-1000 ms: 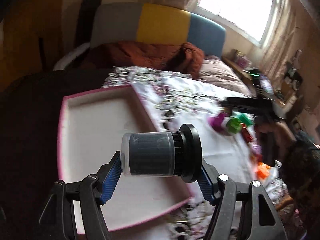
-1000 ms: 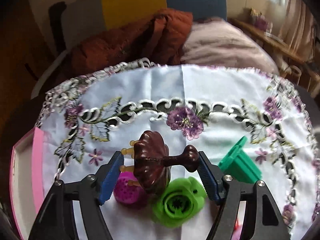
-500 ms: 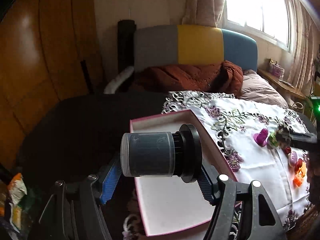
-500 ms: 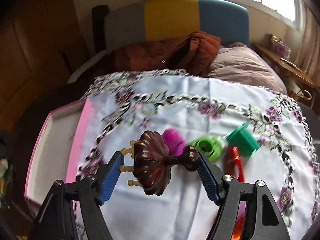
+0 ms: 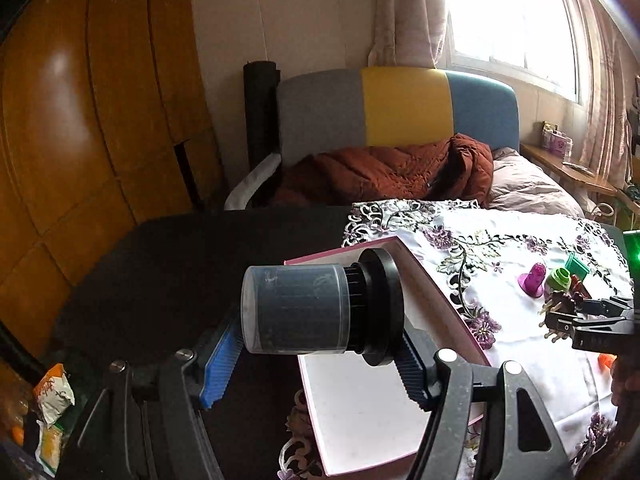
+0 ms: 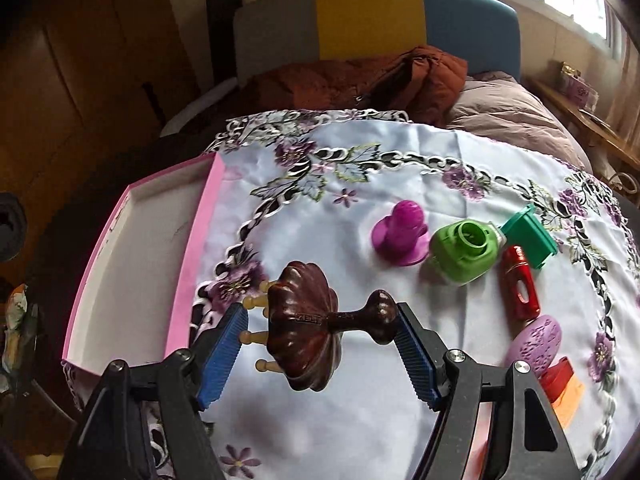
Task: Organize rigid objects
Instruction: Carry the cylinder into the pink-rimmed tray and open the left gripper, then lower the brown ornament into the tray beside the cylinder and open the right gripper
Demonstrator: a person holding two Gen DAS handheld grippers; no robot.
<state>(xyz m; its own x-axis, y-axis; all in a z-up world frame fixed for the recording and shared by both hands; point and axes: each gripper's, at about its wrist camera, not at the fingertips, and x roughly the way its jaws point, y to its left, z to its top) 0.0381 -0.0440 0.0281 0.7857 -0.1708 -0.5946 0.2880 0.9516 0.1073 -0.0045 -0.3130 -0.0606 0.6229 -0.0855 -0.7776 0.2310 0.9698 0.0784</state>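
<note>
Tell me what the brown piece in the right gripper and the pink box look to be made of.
Brown massager: looks like dark varnished wood, glossy carved ridges and highlights, with pale bare-wood pegs; moulded plastic can't be ruled out. Pink box: likely cardboard, thin straight walls, matte pink outside, dull white inside with faint scuffs.

A: What lies ahead of the left hand-held gripper?
B: A headboard (image 5: 400,108) in grey, yellow and blue panels, a rust-brown quilt (image 5: 384,172) heaped below it.
A: And the light?
B: Bright daylight from a window (image 5: 512,20) up to the right, pale curtains (image 5: 408,12) beside it.
A: To the left?
B: Glossy wooden wardrobe doors (image 5: 80,120); a wooden ledge (image 5: 568,168) runs under the window.
</note>
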